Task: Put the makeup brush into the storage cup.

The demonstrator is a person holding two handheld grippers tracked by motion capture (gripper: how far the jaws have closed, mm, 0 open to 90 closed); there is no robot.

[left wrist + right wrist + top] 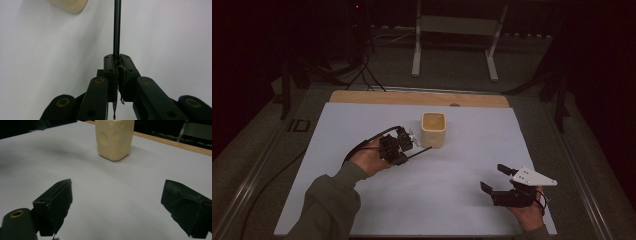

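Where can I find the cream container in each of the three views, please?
High view: the cream container stands at the centre, on the white sheet.
Left gripper view: only its corner, top left.
Right gripper view: top centre, upright.
Shared landmark: the white sheet under it.

No text, label, brand or number could be read anywhere. The surfaces between and beyond the jaws bore no legible marking.

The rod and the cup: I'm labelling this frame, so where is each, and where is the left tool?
Rod (116, 27), left gripper view, mid-shaft above the jaws.
Cup (433, 130), high view, front wall.
Left tool (404, 146), high view, at the shut jaw tips clamping the rod.
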